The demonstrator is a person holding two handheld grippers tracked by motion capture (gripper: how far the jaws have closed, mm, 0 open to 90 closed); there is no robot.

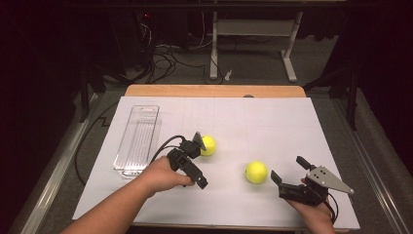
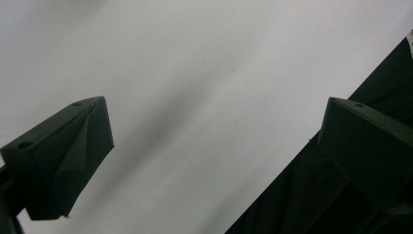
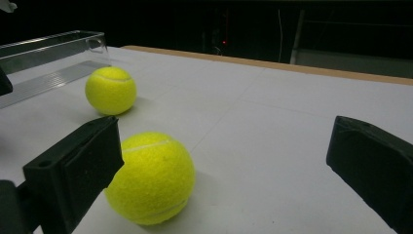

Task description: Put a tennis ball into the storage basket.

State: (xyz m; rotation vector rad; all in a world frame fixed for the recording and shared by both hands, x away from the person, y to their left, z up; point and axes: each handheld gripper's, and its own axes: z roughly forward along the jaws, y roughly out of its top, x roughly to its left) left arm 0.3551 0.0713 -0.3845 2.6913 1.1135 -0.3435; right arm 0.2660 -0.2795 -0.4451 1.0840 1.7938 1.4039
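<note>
Two yellow tennis balls lie on the white table top (image 1: 272,122). One ball (image 1: 208,145) rests right beside the upper jaw of my left gripper (image 1: 200,162), which is open with nothing between its jaws. In the left gripper view, that gripper (image 2: 209,161) looks at bare white surface. The other ball (image 1: 256,171) sits just left of my open right gripper (image 1: 288,168). In the right gripper view, this near ball (image 3: 151,178) lies by the left jaw of the gripper (image 3: 224,170), untouched, and the far ball (image 3: 111,90) lies beyond it.
A clear plastic tray (image 1: 138,141) lies lengthwise at the left of the table, also seen as the clear tray (image 3: 48,58) behind the far ball. A wooden strip (image 1: 214,90) borders the table's far edge. Cables and table legs stand on the dark floor beyond.
</note>
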